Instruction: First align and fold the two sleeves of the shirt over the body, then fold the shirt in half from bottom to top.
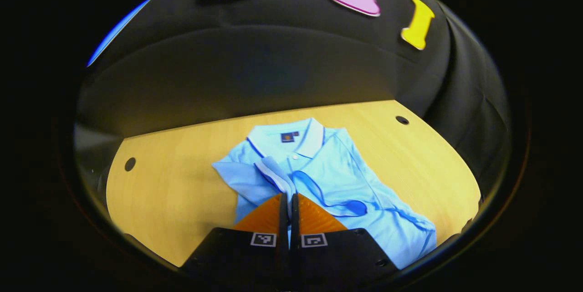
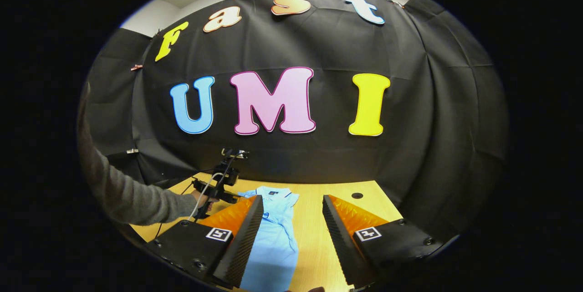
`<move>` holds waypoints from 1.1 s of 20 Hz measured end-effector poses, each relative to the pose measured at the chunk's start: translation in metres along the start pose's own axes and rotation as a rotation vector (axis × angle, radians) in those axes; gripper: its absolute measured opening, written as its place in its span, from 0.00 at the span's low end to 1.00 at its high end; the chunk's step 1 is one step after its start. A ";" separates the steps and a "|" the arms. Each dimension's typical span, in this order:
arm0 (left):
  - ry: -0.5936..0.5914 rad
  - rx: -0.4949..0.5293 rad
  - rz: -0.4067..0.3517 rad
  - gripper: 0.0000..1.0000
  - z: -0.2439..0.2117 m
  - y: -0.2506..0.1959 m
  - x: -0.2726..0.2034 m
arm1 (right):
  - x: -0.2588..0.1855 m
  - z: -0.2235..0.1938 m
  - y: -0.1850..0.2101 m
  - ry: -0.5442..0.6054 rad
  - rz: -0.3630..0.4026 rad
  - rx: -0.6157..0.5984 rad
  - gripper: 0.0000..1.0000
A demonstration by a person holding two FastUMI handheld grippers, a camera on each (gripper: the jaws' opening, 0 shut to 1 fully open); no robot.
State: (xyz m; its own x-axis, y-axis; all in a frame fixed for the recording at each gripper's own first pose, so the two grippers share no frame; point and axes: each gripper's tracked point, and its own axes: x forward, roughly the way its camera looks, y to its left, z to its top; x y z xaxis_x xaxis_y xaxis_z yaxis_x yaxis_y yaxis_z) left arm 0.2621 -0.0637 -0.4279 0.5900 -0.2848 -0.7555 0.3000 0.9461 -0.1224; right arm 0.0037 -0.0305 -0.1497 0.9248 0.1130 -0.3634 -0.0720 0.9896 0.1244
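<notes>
A light blue polo shirt [image 1: 346,169] lies on the wooden table [image 1: 173,192], collar toward the far wall. Its left sleeve [image 1: 273,171] is pulled across the chest, and its striped cuff runs into my left gripper [image 1: 289,197], which is shut on it just above the shirt's middle. In the right gripper view the same shirt [image 2: 273,242] lies below and between the fingers of my right gripper [image 2: 292,201], which is open and hangs above the table with nothing in it. Farther off there, a hand holds the left gripper [image 2: 218,182] over the shirt's left shoulder.
The table has small round holes near its far corners [image 1: 402,120] [image 1: 130,164] [image 2: 357,195]. A grey-sleeved arm [image 2: 132,198] reaches in from the left. The black cloth wall stands close behind the table's far edge. Bare wood lies to the right of the shirt [image 2: 314,237].
</notes>
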 end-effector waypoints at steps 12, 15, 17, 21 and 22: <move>0.083 0.237 0.000 0.05 -0.041 -0.048 0.016 | -0.007 -0.007 -0.004 0.013 -0.008 0.005 0.83; 0.098 0.269 -0.002 0.06 -0.051 -0.053 0.019 | -0.010 -0.006 -0.007 0.010 -0.014 0.003 0.82; 0.103 0.273 -0.006 0.06 -0.053 -0.054 0.021 | -0.011 -0.008 -0.010 0.014 -0.021 0.006 0.82; 0.103 0.267 -0.024 0.47 -0.056 -0.059 0.020 | -0.016 -0.006 -0.009 0.009 -0.026 0.008 0.82; 0.080 0.282 0.000 0.65 -0.051 -0.055 0.018 | -0.017 -0.005 -0.007 0.007 -0.026 0.006 0.82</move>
State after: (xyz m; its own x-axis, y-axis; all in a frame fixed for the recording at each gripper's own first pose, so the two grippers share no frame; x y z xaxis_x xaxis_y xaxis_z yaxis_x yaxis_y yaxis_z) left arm 0.2179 -0.1131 -0.4676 0.5325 -0.2614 -0.8051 0.5029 0.8627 0.0526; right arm -0.0128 -0.0391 -0.1488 0.9236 0.0883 -0.3731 -0.0460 0.9916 0.1208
